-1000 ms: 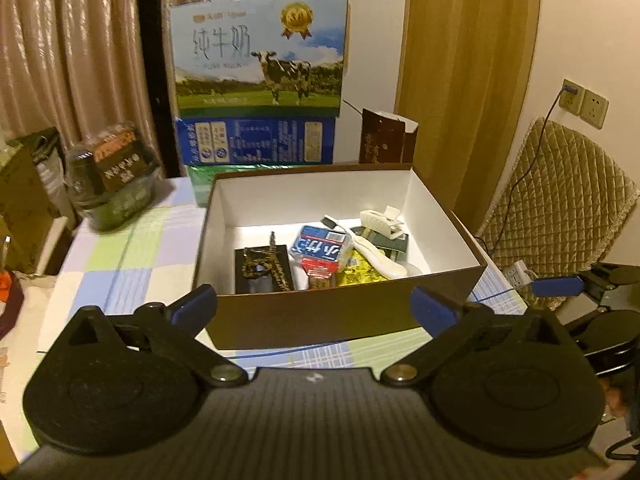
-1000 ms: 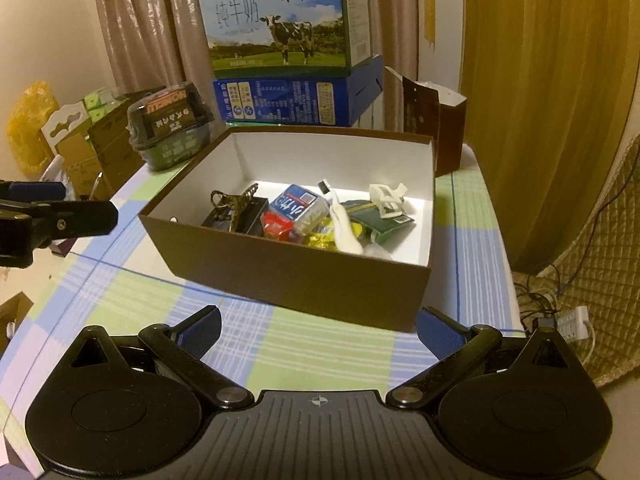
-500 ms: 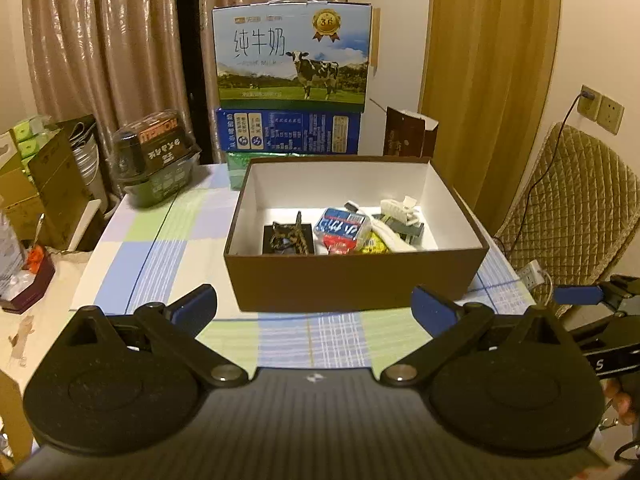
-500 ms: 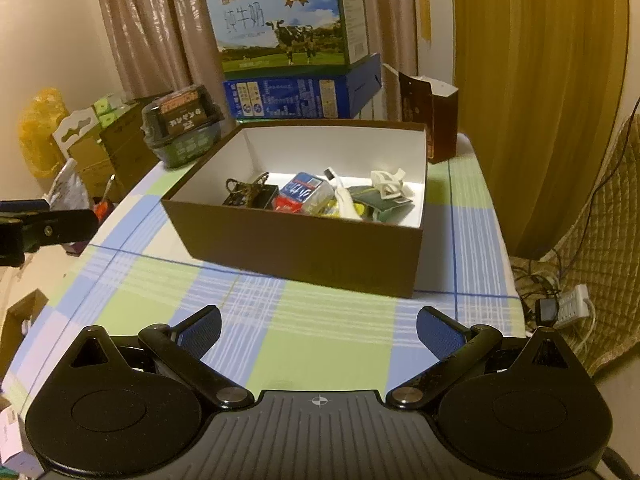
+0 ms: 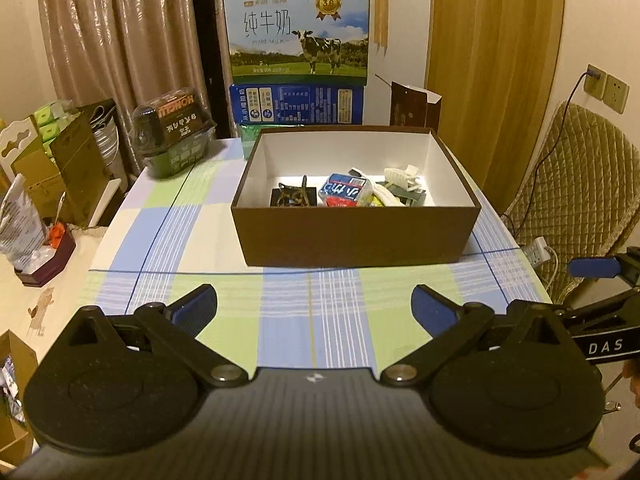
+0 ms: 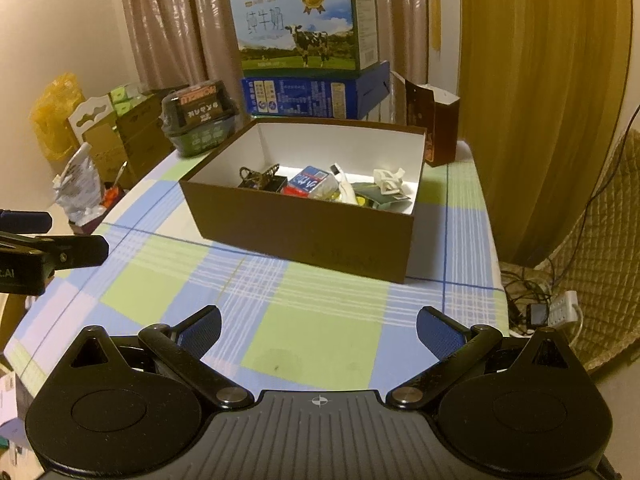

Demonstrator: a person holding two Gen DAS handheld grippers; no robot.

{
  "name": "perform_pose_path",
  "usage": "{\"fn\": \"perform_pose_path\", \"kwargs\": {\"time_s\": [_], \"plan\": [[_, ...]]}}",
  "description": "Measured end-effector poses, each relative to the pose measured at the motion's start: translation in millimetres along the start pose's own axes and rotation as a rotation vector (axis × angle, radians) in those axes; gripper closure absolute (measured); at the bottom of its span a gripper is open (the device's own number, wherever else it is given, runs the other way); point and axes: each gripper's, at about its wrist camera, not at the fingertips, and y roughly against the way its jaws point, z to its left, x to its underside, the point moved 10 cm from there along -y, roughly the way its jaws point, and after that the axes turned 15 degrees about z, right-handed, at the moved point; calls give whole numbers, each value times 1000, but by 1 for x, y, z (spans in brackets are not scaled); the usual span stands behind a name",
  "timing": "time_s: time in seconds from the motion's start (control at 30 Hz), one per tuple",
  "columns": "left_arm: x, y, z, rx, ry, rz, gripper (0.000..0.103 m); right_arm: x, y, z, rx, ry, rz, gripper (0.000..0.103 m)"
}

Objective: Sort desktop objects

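A brown open box (image 5: 356,232) with a white inside stands on the checked tablecloth (image 5: 200,256). It holds several small items: a dark hair clip (image 5: 294,196), a blue and red packet (image 5: 346,192), a white clip (image 5: 402,176) and a yellow packet. The box also shows in the right wrist view (image 6: 308,236). My left gripper (image 5: 314,304) is open and empty, well short of the box. My right gripper (image 6: 318,330) is open and empty, also short of the box. Each gripper shows at the edge of the other's view.
Stacked milk cartons (image 5: 298,36) stand behind the box. A wrapped dark container (image 5: 174,132) sits at the back left, and a small brown carton (image 5: 414,106) at the back right. Cardboard boxes (image 5: 60,152) stand left of the table. A padded chair (image 5: 580,184) is on the right.
Both grippers have pulled back from the box, which now looks smaller and farther off. More tablecloth shows in front of it. Both stay open.
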Motion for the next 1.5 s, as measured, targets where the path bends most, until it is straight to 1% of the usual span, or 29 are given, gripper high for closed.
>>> {"fn": "perform_pose_path", "kwargs": {"time_s": [0.27,0.57,0.93,1.17,1.5], "plan": [[26,5,-12,-13,21,29,1,21,7,-2,-9,27,16,2],[48,2,-17,-28,47,65,1,36,11,-5,-12,37,32,2],[58,0,-20,-41,48,85,1,48,11,-3,-23,53,48,2],[60,-3,-22,-48,48,96,1,58,6,-1,-37,51,83,2],[61,-6,-28,-39,35,99,1,61,5,-5,-31,33,89,2]]}}
